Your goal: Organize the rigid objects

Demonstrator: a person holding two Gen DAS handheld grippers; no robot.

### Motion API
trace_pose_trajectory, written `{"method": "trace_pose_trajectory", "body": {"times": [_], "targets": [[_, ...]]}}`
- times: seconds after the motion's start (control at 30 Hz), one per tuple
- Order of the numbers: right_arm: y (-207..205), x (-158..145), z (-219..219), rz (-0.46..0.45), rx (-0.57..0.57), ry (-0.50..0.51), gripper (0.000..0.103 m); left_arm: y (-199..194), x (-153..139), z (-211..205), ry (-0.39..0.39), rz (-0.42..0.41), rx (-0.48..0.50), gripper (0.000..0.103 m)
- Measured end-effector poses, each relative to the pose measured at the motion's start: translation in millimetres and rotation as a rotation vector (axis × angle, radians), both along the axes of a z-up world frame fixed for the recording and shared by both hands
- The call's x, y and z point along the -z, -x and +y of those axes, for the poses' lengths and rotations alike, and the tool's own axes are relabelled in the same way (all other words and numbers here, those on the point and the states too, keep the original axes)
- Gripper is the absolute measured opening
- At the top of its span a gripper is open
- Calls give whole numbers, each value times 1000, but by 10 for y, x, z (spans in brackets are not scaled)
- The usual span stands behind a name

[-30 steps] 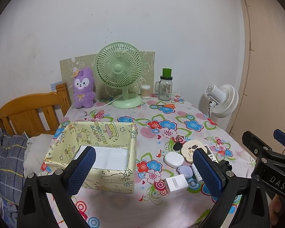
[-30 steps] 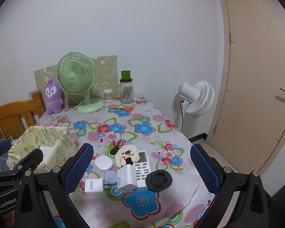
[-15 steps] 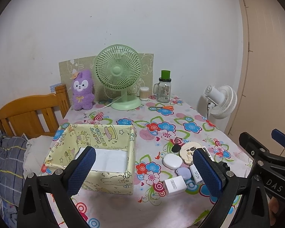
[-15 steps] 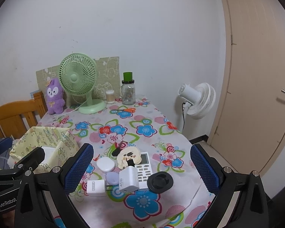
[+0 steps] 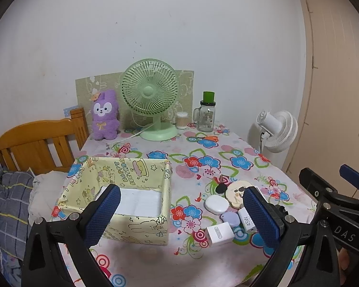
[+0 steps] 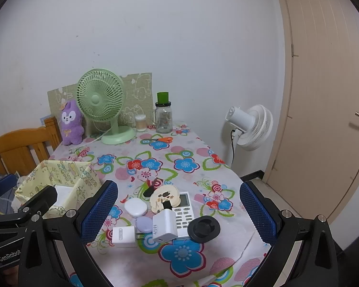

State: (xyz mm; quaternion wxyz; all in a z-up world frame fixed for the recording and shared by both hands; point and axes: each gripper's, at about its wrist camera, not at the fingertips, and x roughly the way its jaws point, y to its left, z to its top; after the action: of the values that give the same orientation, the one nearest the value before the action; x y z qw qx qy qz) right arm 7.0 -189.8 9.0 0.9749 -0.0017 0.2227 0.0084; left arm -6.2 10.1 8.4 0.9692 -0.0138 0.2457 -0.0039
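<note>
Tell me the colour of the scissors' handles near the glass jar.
Orange; the scissors show best in the right wrist view, lying on the floral tablecloth.

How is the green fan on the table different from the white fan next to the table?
The green fan stands on the flowered tablecloth; the white fan stands beside the table, off the cloth. The green fan's grille faces the cameras, while the white fan shows its motor housing, its grille turned away toward the door. The green fan has a round flat base; the white fan's base is hidden. Both have round slatted grilles and a cord.
</note>
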Motion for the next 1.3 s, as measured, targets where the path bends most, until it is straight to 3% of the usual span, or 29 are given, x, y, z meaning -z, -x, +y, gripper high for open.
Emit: {"method": "trace_pose_trajectory", "body": {"times": [0.33,0.67,0.87,1.3], "targets": [[-9,16,17,4,-10,-2,103,14,15,48,28,0,9,103],[-17,45,16,7,-2,5,103,59,24,-3,-11,-24,23,103],[-22,60,10,8,-1,5,103,40,49,-21,7,-23,28,103],[-130,296,-124,38,-10,-13,103,-81,287,-136,17,-2,27,101]]}}
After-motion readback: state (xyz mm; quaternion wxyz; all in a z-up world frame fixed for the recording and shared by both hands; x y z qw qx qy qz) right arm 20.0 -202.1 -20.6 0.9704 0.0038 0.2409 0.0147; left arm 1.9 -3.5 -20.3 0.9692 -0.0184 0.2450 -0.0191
